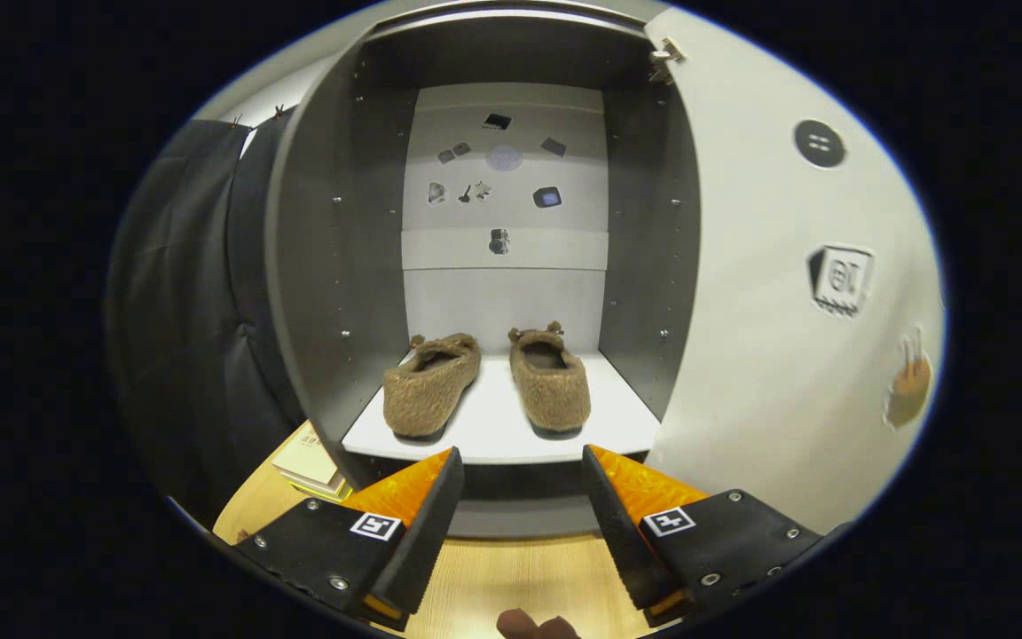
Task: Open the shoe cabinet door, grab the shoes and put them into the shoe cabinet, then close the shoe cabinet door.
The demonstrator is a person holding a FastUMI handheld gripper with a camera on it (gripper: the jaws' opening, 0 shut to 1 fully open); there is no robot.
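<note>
Nearest the camera, the gripper (518,470) hangs with its two fingers spread wide apart, holding nothing and touching nothing; a gap of wooden floor (511,577) shows between them. A fingertip of the person (536,626) peeks in just below the fingers. Off to the left of the fingers, a small stack of books (311,461) lies on the floor beside the cabinet's side wall.

Just ahead of the fingertips stands the shoe cabinet (325,266), open, its door (786,311) swung out to the right with several stickers on its face. On the white shelf (493,426) inside sit the two shoes, side by side and slightly apart: the left slipper (431,382) and the right slipper (551,380), both fuzzy and brown, toes pointing towards the gripper. They look light, soft and easily squashed, and would best be pinched across the heel or side wall. Since they already rest inside, the door seems the next thing to handle; it looks stiff and smooth, so its free edge probably offers the surest place to push. Beyond the shoes, the back panel (504,177) carries small stickers.
</note>
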